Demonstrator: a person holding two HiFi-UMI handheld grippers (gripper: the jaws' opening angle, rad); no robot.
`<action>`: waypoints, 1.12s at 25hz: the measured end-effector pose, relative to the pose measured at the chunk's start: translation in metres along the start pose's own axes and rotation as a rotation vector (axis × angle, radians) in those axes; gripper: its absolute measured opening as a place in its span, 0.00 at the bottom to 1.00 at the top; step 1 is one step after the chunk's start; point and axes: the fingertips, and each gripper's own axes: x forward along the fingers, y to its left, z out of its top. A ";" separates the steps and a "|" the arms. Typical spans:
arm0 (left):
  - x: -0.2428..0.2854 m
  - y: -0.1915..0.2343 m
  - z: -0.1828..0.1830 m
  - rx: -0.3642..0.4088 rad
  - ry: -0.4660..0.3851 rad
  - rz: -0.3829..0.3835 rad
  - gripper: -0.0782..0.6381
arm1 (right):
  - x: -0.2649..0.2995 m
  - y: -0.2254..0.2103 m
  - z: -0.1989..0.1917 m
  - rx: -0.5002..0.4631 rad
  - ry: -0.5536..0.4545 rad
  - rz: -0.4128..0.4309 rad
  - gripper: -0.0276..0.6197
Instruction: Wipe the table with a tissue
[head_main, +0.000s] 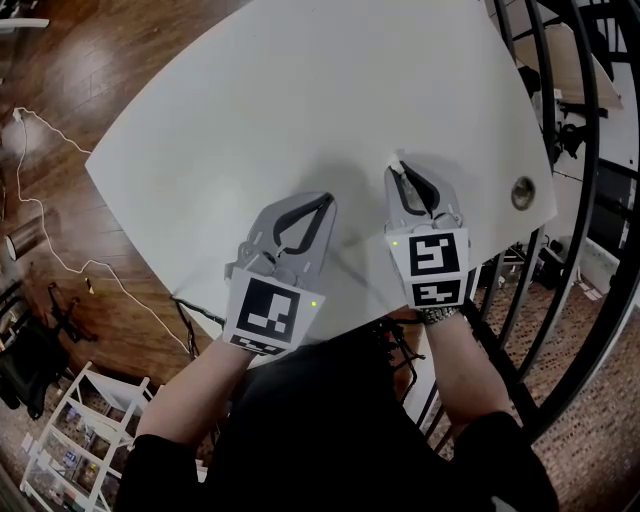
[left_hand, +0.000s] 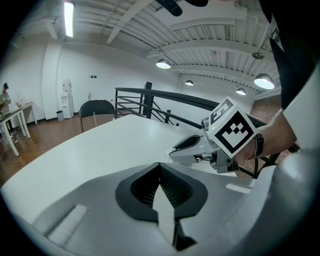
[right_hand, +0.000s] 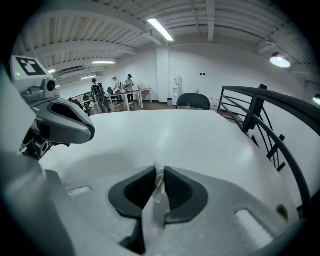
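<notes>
On the white table (head_main: 300, 90) both grippers rest side by side near the front edge. My right gripper (head_main: 398, 170) is shut on a thin strip of white tissue (right_hand: 158, 186), pinched between its dark pads; a small bit of the tissue (head_main: 397, 161) pokes out at the tip. About a hand's width to its left, my left gripper (head_main: 326, 200) is shut, its tips meeting with nothing between them. The left gripper view shows its jaws' tips (left_hand: 160, 165) touching, and the right gripper (left_hand: 174, 149) just ahead to the right.
A black metal railing (head_main: 590, 150) runs close along the table's right side. A round grommet hole (head_main: 522, 192) sits near the table's right corner. Wooden floor with a white cable (head_main: 40, 200) lies left. A dark chair (right_hand: 194, 101) stands at the far end.
</notes>
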 end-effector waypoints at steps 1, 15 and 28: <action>-0.002 0.001 0.001 -0.001 -0.002 0.003 0.12 | -0.002 0.002 0.002 -0.002 -0.002 0.000 0.10; -0.037 -0.002 0.018 0.034 -0.052 -0.009 0.12 | -0.040 0.036 0.014 -0.008 -0.020 -0.003 0.10; -0.091 -0.010 0.034 0.076 -0.124 0.004 0.12 | -0.086 0.075 0.045 -0.038 -0.101 -0.031 0.10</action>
